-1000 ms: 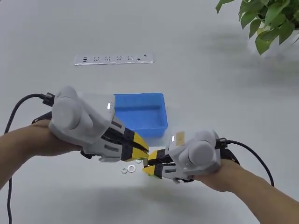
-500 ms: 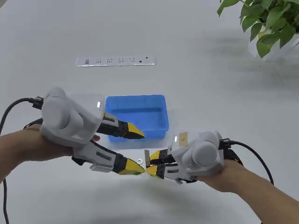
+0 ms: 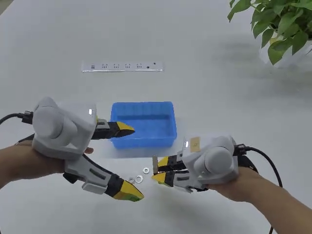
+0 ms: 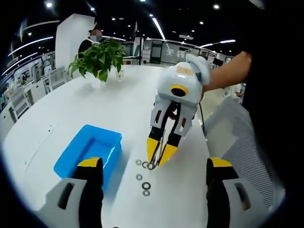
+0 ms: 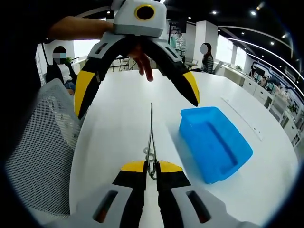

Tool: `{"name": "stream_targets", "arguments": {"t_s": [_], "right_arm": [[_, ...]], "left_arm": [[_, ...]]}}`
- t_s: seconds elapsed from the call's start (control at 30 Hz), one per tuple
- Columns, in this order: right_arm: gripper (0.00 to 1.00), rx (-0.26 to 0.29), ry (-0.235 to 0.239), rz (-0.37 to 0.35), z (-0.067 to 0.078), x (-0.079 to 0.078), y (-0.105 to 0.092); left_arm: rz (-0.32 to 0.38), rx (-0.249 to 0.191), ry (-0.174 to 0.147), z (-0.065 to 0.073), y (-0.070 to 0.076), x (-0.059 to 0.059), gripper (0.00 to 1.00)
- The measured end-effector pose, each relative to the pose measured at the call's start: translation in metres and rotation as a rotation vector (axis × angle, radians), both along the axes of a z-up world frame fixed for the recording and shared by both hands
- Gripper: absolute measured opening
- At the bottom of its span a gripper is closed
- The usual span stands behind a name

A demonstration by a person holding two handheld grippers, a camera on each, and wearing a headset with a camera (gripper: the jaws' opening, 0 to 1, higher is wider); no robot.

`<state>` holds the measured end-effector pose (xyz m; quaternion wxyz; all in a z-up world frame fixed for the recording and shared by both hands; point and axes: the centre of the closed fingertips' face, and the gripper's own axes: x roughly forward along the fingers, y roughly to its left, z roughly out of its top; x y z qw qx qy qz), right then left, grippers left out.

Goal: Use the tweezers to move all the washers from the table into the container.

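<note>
My right gripper (image 3: 159, 173) is shut on slim silver tweezers (image 5: 151, 128), which stick out forward between its yellow jaws. The tweezer tips (image 4: 153, 165) rest among several small steel washers (image 3: 139, 179) lying loose on the white table, just in front of the gripper. My left gripper (image 3: 126, 161) is wide open and holds nothing, its jaws spread either side of the washers and facing the right gripper (image 4: 161, 149). The blue container (image 3: 144, 124) stands just behind the washers; I see nothing in it.
A white power strip (image 3: 122, 67) lies at the back of the white table (image 3: 219, 87). A potted green plant (image 3: 275, 24) stands at the back right. People stand in the room beyond the table in the gripper views.
My left gripper, shut close against the right gripper a second ago, has opened wide and drawn back to the left. The right gripper has stayed shut on the tweezers.
</note>
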<state>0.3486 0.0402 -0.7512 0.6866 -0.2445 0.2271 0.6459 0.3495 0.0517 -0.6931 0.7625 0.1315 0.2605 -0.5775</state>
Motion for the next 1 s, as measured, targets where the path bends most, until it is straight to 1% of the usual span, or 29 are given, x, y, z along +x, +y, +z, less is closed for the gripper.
{"name": "stream_targets", "arguments": {"t_s": [0.1,0.17,0.27,0.5,0.73,1.0], "right_arm": [[0.08,0.002,-0.005,0.001,0.005,0.001,0.0],[0.08,0.002,-0.008,0.004,0.009,0.002,0.0],[0.08,0.006,-0.022,0.01,0.018,0.005,0.001],[0.08,0.013,-0.05,0.02,0.035,0.014,0.001],[0.08,0.022,-0.065,0.028,0.05,0.029,0.003],[0.08,0.036,-0.075,0.021,0.059,0.047,0.005]], "left_arm": [[0.022,-0.003,0.005,0.0,0.004,0.0,0.98],[0.038,-0.009,0.004,0.0,0.007,0.0,0.99],[0.064,-0.024,-0.002,0.003,0.012,0.002,0.99],[0.113,-0.038,-0.015,0.008,0.022,0.005,0.99],[0.158,-0.047,-0.028,0.01,0.032,0.007,0.99],[0.201,-0.059,-0.04,0.013,0.042,0.01,0.99]]}}
